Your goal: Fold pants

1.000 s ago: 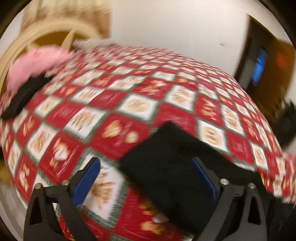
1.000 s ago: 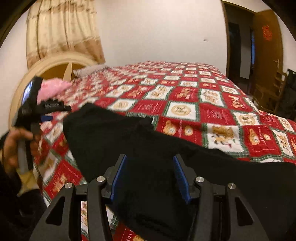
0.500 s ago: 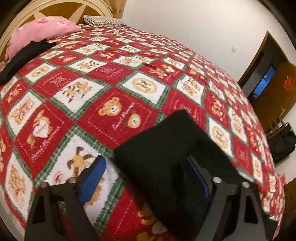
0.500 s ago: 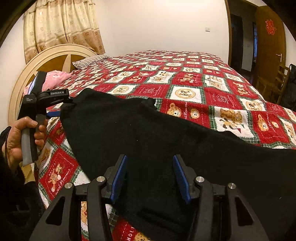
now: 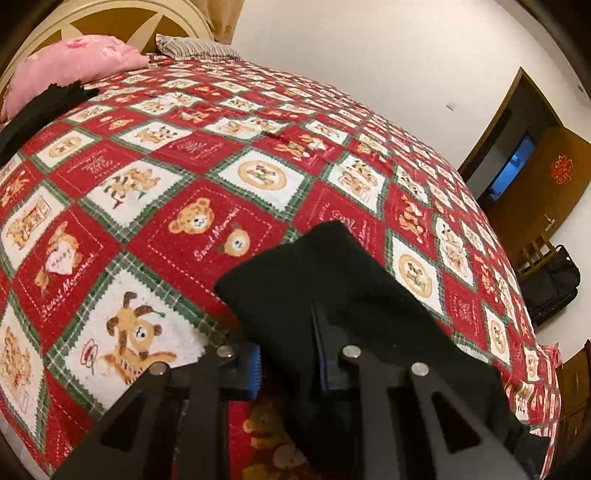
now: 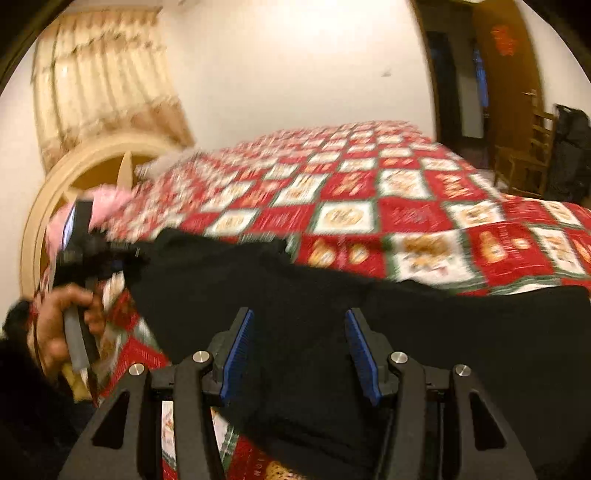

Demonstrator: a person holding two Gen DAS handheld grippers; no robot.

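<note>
Black pants (image 5: 332, 288) lie on the red teddy-bear bedspread (image 5: 207, 177). In the left wrist view my left gripper (image 5: 286, 354) has closed its blue pads on the near corner of the pants. In the right wrist view the pants (image 6: 332, 295) spread wide across the bed's near edge. My right gripper (image 6: 297, 347) is open, its blue pads either side of the black cloth without pinching it. The left gripper (image 6: 122, 254), held in a hand, grips the pants' far left corner there.
A pink pillow (image 5: 74, 62) and another black garment (image 5: 40, 107) lie by the headboard (image 5: 110, 22). A striped pillow (image 5: 192, 46) sits behind. A doorway (image 5: 513, 162), a wooden chair (image 6: 524, 162) and a dark bag (image 6: 569, 155) stand beyond the bed's right side.
My left gripper has closed from wide open onto the pants' corner. The right gripper stays open; its view has shifted and blurred with motion.
</note>
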